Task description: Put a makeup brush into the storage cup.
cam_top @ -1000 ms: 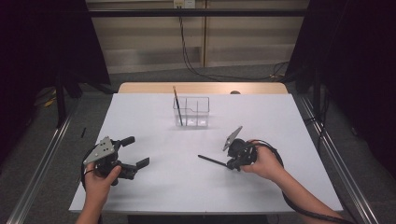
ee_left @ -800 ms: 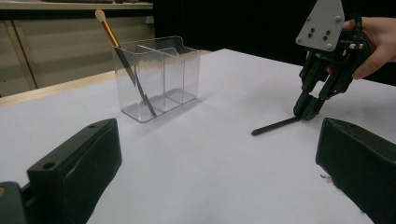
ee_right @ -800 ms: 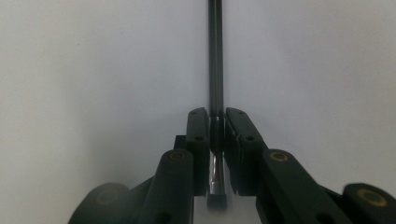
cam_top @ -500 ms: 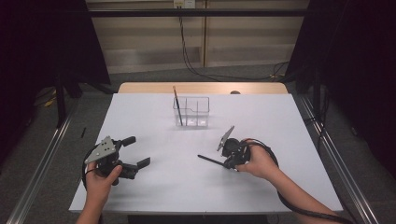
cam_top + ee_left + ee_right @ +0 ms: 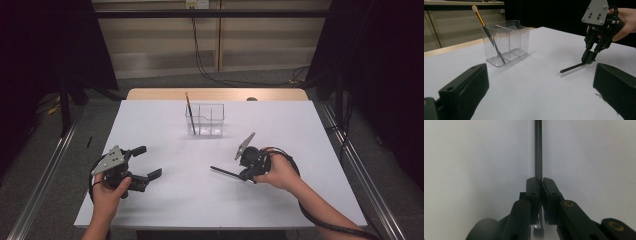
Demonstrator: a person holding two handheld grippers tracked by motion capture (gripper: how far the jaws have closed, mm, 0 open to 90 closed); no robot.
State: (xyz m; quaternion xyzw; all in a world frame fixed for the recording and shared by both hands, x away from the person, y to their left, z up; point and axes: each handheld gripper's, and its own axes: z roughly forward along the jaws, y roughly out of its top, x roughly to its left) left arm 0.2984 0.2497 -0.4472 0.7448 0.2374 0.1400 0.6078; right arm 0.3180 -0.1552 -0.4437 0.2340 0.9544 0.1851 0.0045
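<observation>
A thin black stick (image 5: 225,172) lies low over the white table (image 5: 300,130), pointing left. My right gripper (image 5: 244,176) is shut on its right end. The right gripper view looks along the jaws, pressed together on the stick (image 5: 538,150), with my right gripper (image 5: 539,181) close over the table. The left gripper view has the same grip (image 5: 587,60) and the stick (image 5: 572,68) slanting down to the table. My left gripper (image 5: 147,162) is open at the front left, nothing between its jaws (image 5: 541,75). A clear divided organizer (image 5: 206,120) (image 5: 506,42) holds a gold-handled brush (image 5: 190,112) (image 5: 482,22).
The organizer stands at the back centre of the table, the brush leaning in its left compartment. A wooden edge (image 5: 215,94) runs behind the white top. Metal rails (image 5: 355,165) flank the table on both sides, and cables hang at the back.
</observation>
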